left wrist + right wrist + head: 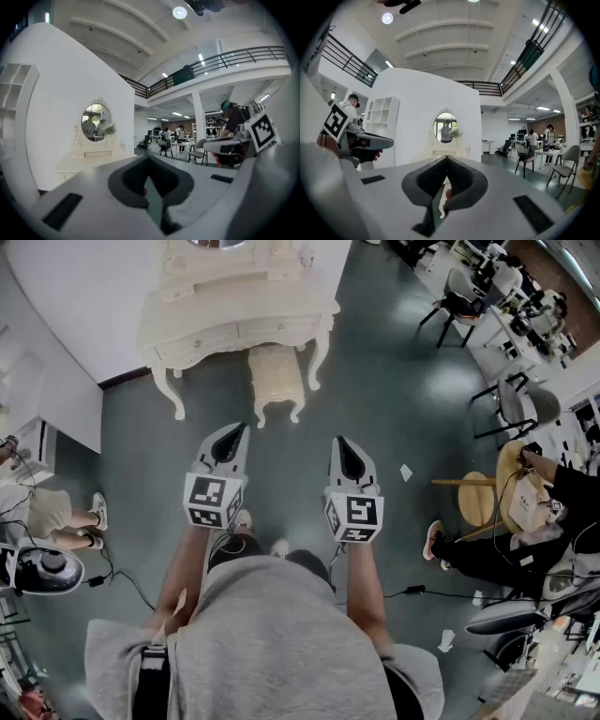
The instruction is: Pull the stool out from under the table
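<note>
A cream stool with carved legs stands half under the white dressing table at the top of the head view. My left gripper and right gripper are both shut and empty, held side by side over the floor short of the stool. In the left gripper view the dressing table with its oval mirror sits at the left, and the right gripper shows at the right. The right gripper view faces the mirror; a stool leg shows through the jaw gap.
A white shelf unit stands left of the table. A round wooden stool and a seated person are at the right. Office chairs and desks fill the far right. A cable runs across the floor at the left.
</note>
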